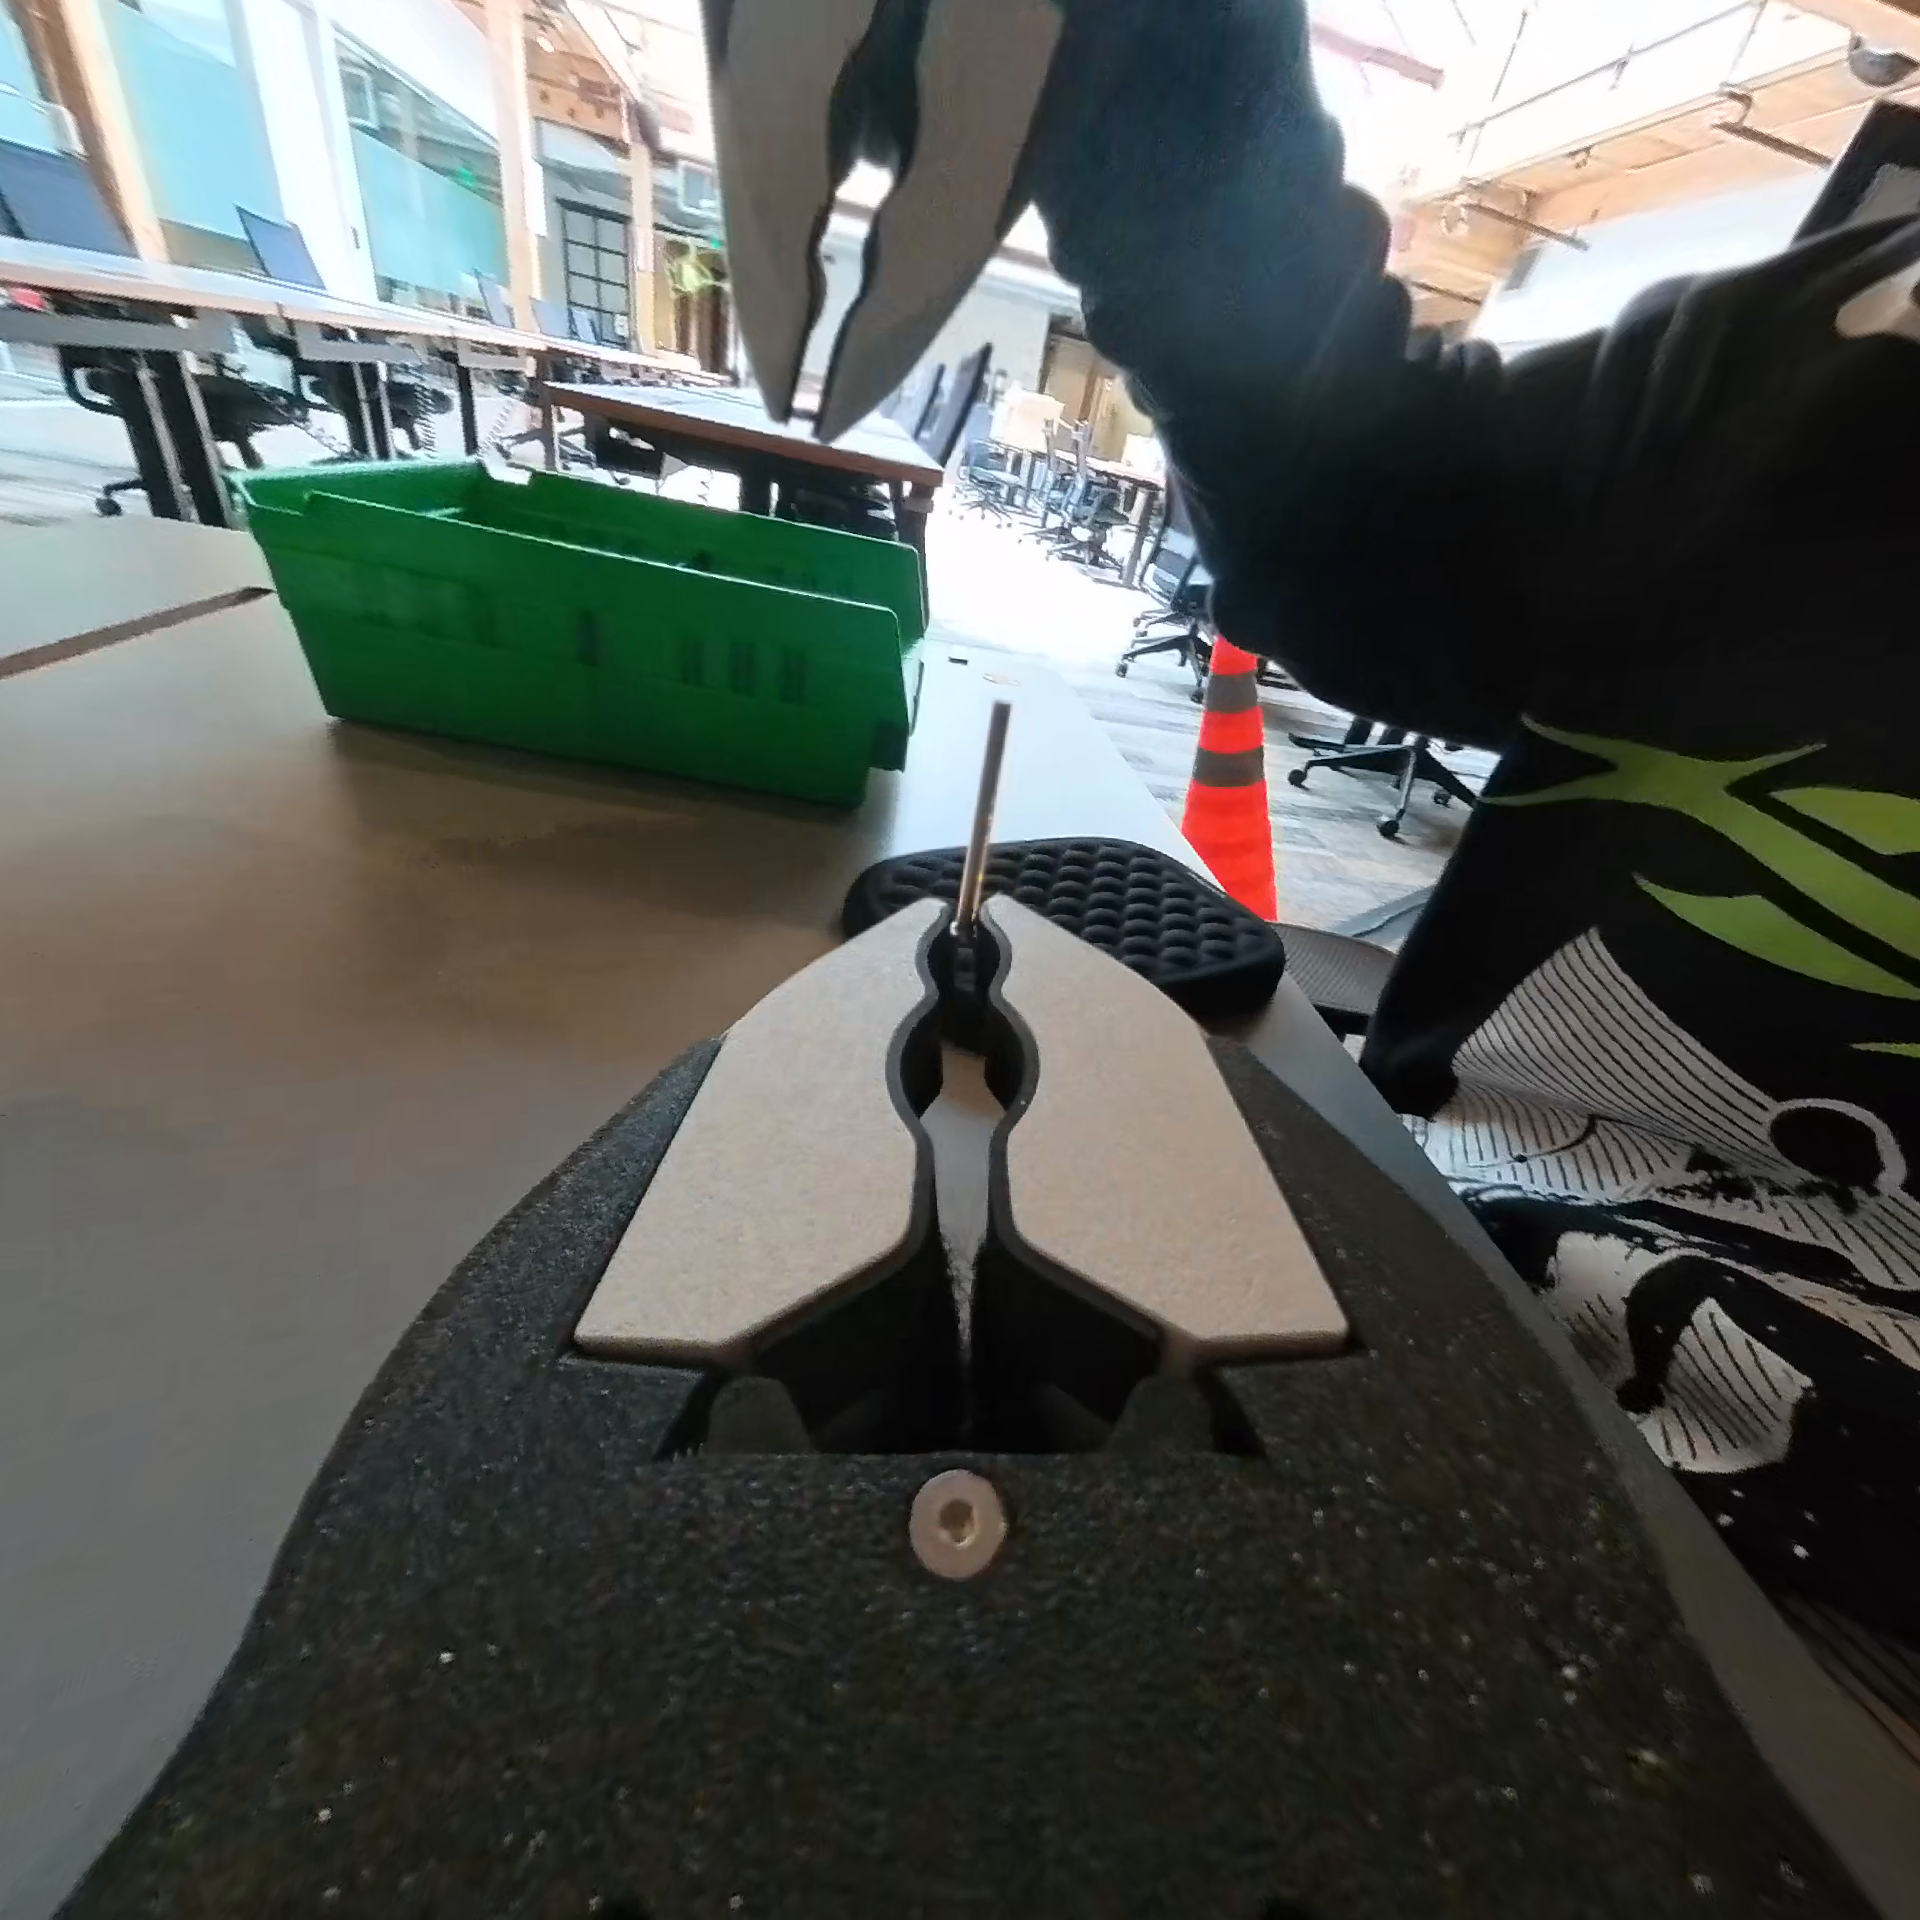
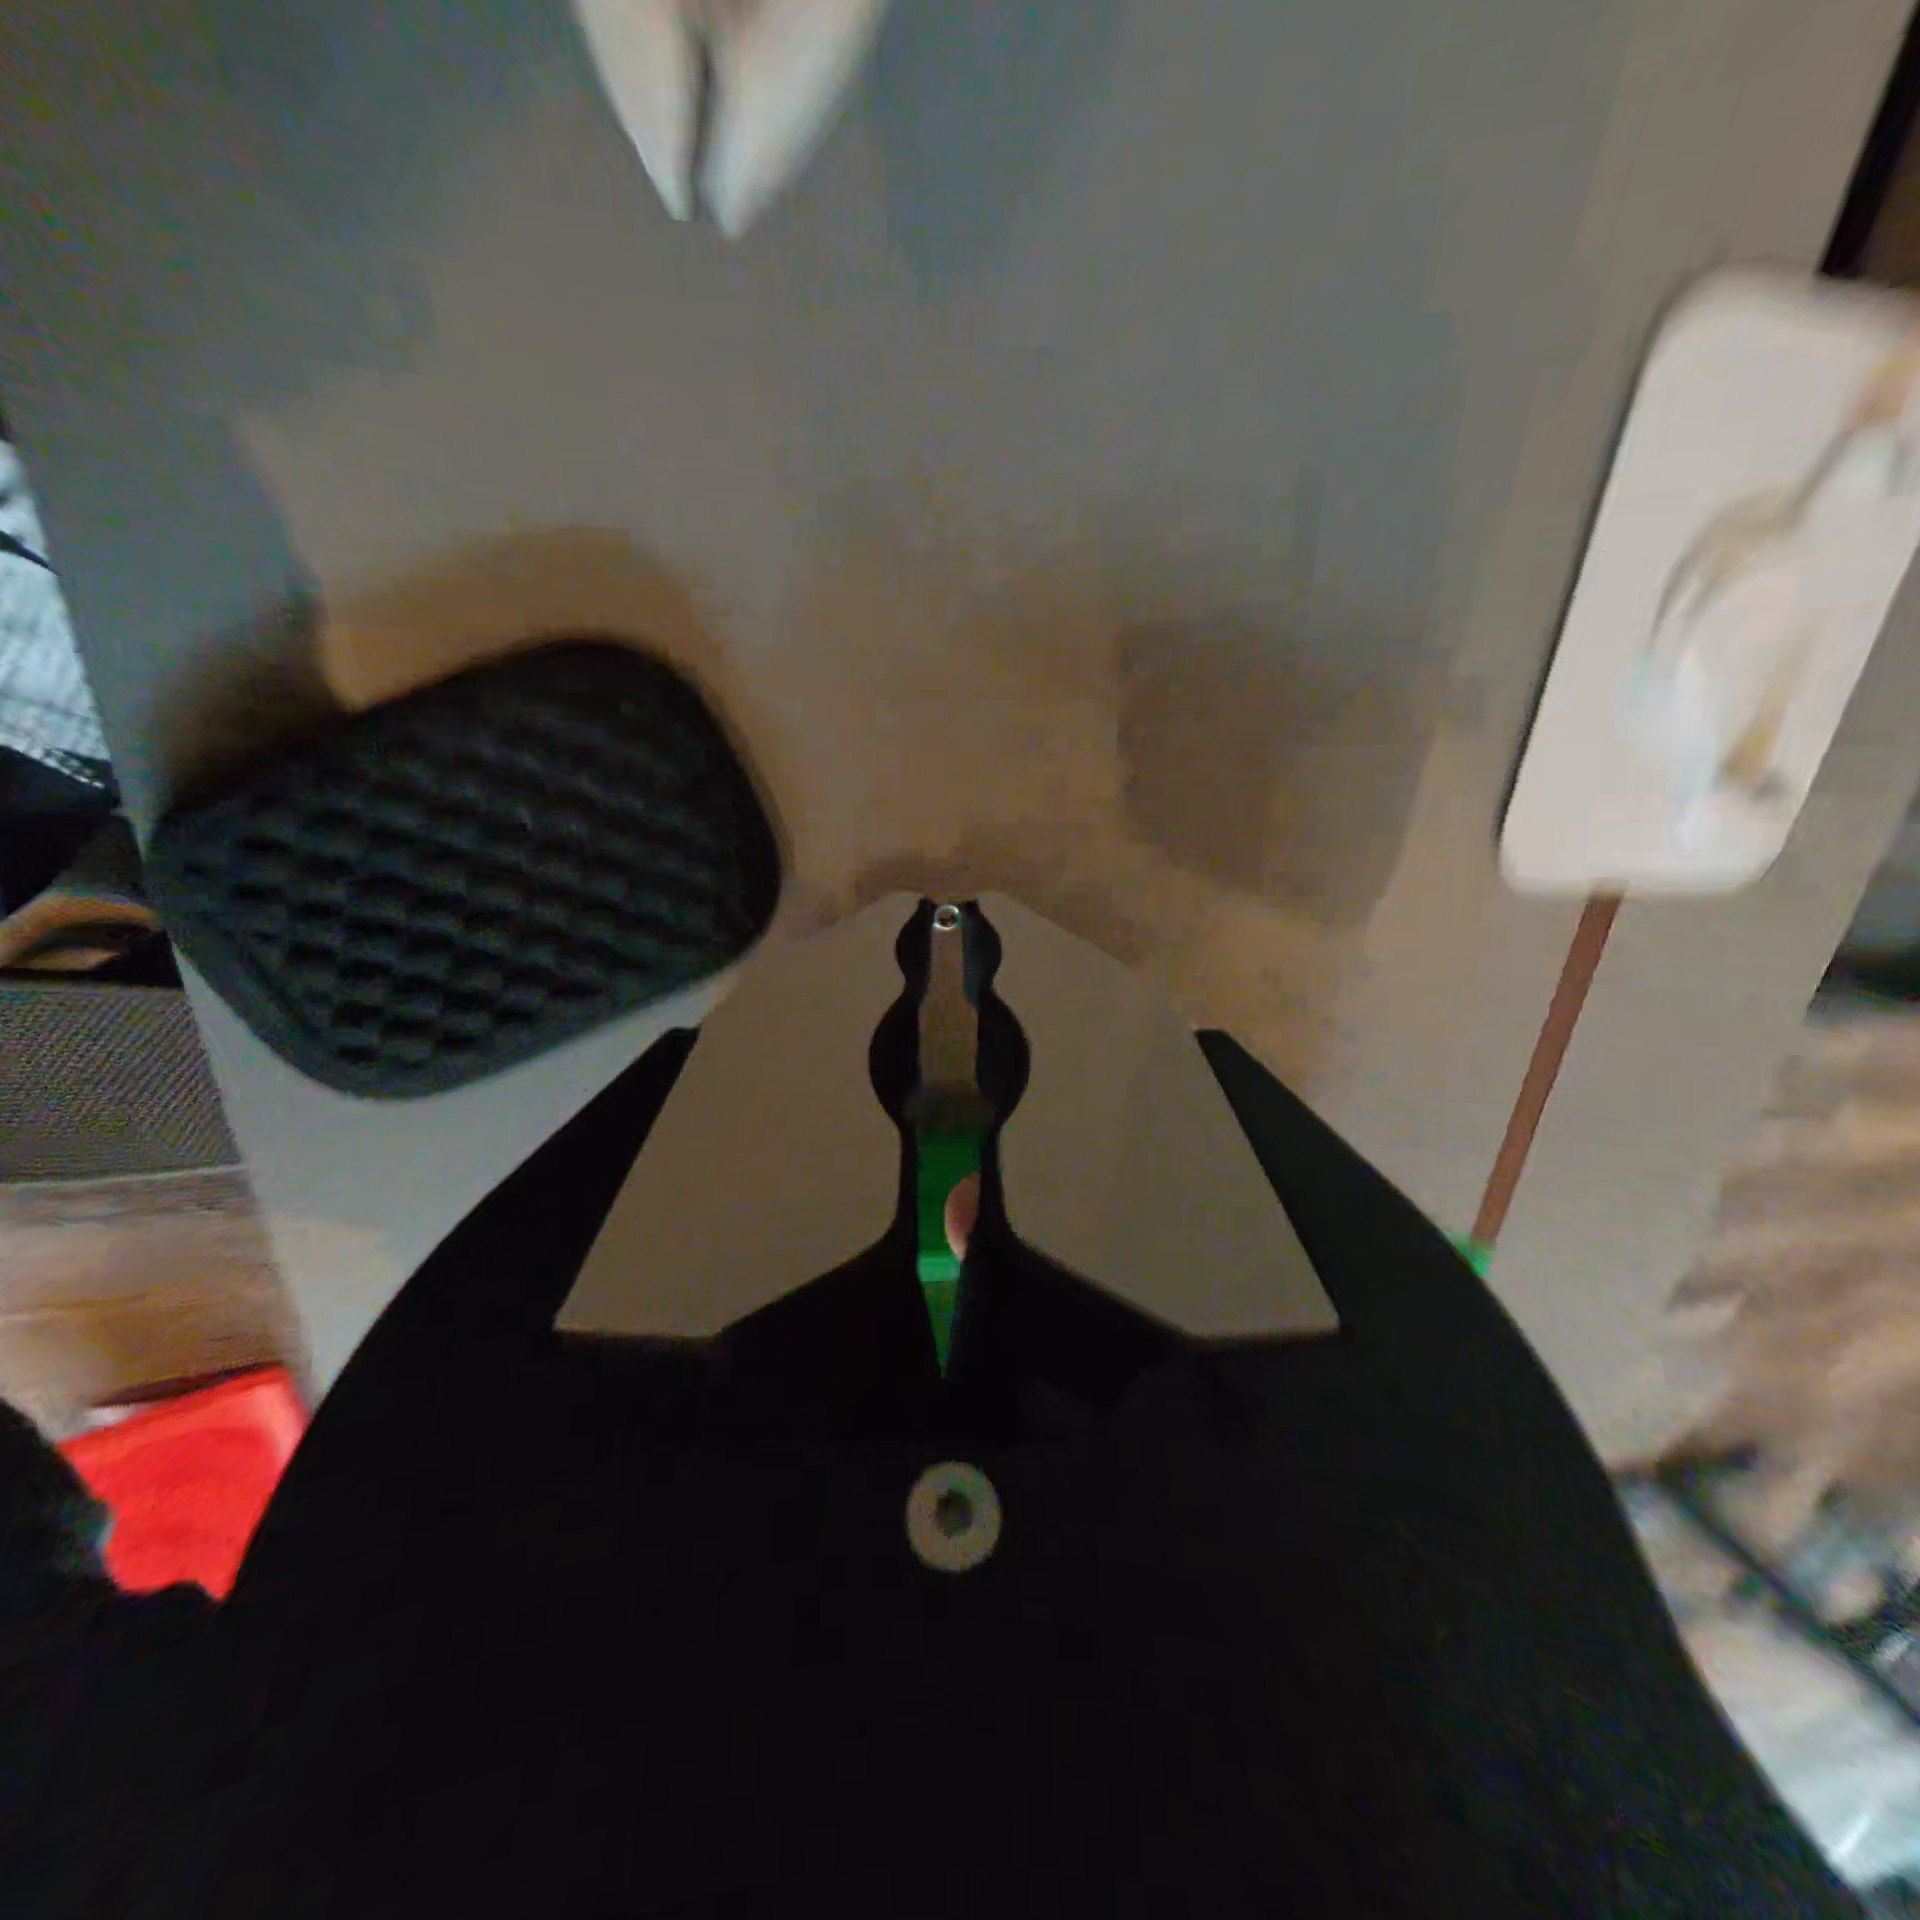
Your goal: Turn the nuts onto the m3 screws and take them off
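Two grippers face each other over a grey table (image 1: pixel 312 987). Left gripper (image 1: pixel 966 920) has its jaws drawn narrow on a screw (image 1: pixel 985 810) — the dark head sits pinched between the fingertips and the thin metal shank sticks up and forward, slightly tilted, its tip bare. Right gripper (image 2: pixel 948 909) hangs above it, pointing down; in the left wrist view its pale fingers (image 1: pixel 774 260) come in from the top edge with the tips nearly together. At its very tips a tiny shiny ring shows, the nut (image 2: pixel 947 916), gripped between the closed jaws, though the view is blurred. Nut and screw stand apart, the nut well above the shank's tip.

Just beyond the left gripper a black dimpled pad (image 1: pixel 1101 914) lies near the table's edge. Farther back stands a green bin (image 1: pixel 582 623). An orange cone (image 1: pixel 1231 779) stands on the floor past the table. A white box (image 2: pixel 1704 592) lies to the right in the right wrist view, blurred.
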